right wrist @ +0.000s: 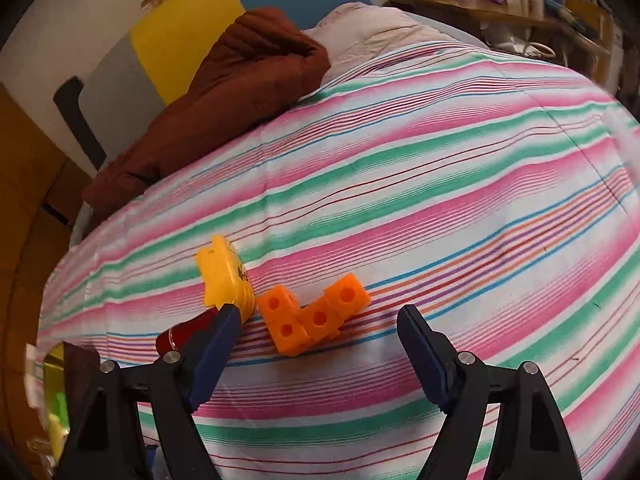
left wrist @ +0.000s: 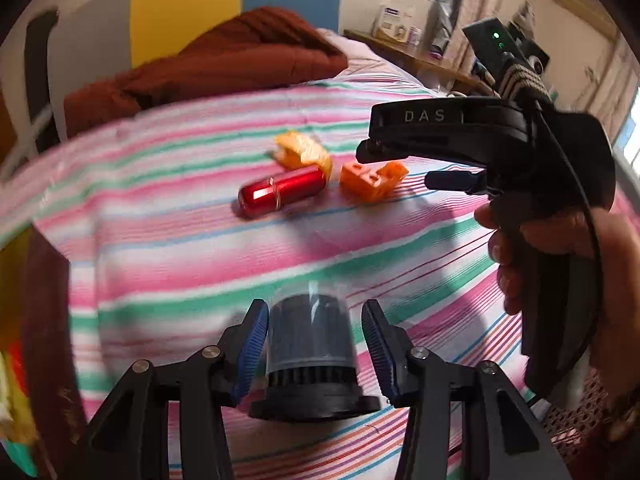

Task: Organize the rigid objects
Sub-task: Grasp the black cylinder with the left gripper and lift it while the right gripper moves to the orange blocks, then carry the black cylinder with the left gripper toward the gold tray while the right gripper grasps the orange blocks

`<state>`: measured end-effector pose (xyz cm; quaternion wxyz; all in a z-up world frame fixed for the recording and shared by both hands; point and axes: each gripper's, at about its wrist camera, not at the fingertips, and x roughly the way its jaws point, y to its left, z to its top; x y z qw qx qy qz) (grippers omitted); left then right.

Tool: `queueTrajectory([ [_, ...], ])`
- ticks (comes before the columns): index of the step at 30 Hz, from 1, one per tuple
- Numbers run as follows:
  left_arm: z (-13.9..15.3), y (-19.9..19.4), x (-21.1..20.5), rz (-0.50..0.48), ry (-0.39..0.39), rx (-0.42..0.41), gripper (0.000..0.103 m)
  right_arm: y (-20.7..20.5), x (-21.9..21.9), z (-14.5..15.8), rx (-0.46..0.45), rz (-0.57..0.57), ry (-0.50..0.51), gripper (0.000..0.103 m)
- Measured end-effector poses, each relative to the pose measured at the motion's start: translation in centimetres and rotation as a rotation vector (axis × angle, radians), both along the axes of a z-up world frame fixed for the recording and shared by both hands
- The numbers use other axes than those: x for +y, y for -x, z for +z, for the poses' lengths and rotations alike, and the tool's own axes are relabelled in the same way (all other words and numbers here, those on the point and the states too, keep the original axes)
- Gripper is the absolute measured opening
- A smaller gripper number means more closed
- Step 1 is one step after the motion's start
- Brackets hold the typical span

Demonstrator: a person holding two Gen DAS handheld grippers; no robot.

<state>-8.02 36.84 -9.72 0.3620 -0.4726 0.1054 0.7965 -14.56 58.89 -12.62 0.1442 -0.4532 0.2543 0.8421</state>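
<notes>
Left tongs (left wrist: 314, 354) apart around black ribbed cylinder (left wrist: 312, 344), pads not pressing; probably light, rigid, slick: best gripped mid-body above flange. Right tongs (right wrist: 316, 350) wide apart, empty, above orange cube block (right wrist: 316, 316) on bed (right wrist: 440, 200).

right gripper (left wrist: 420, 160) body: "DAS" in pale caps on black top bar, left-wrist view; further marks to the right of it cut off, unreadable
yellow piece (right wrist: 226, 280): small dark print on its edge, right-wrist view; too blurred to read
box on shelf (left wrist: 394, 22): blue band w/ print, far bkgd; too small to read
orange blocks (right wrist: 316, 314): no lettering seen
</notes>
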Motion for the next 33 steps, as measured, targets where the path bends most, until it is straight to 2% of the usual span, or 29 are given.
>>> queueTrajectory([
  [3,-0.5,0.1,-1.7,0.037,-0.067,-0.050,0.048,0.8,-0.4,-0.9,-0.032,0.030,-0.015,0.080],
  [5,-0.5,0.0,-2.5,0.045,-0.089,-0.068,0.047,1.0,-0.6,-1.1,-0.041,0.042,-0.037,0.072],
  [7,-0.1,-0.3,-3.0,0.049,-0.099,-0.060,0.044,1.4,-0.6,-1.4,-0.044,0.057,-0.054,0.065],
  [8,0.1,-0.6,-3.3,0.050,-0.104,-0.055,0.044,1.7,-0.8,-1.4,-0.042,0.068,-0.071,0.058],
  [10,0.4,-1.1,-4.1,0.060,-0.104,-0.043,0.044,1.9,-1.3,-1.4,-0.058,0.101,-0.127,0.050],
  [14,0.4,-1.7,-6.4,0.093,-0.129,-0.039,0.044,2.0,-1.6,-1.3,-0.066,0.123,-0.143,0.045],
  [17,0.6,-2.4,-8.0,0.111,-0.166,-0.037,0.044,1.9,-1.7,-1.2,-0.067,0.120,-0.139,0.044],
  [23,0.2,-4.3,-10.4,0.134,-0.167,-0.029,0.044,1.8,-1.8,-1.2,-0.072,0.114,-0.130,0.044],
  [27,0.5,-5.4,-11.0,0.127,-0.156,0.007,0.044,1.7,-2.2,-1.1,-0.073,0.113,-0.136,0.044],
  [33,1.6,-5.6,-11.1,0.113,-0.183,0.028,0.044,1.5,-2.2,-1.0,-0.071,0.101,-0.125,0.044],
])
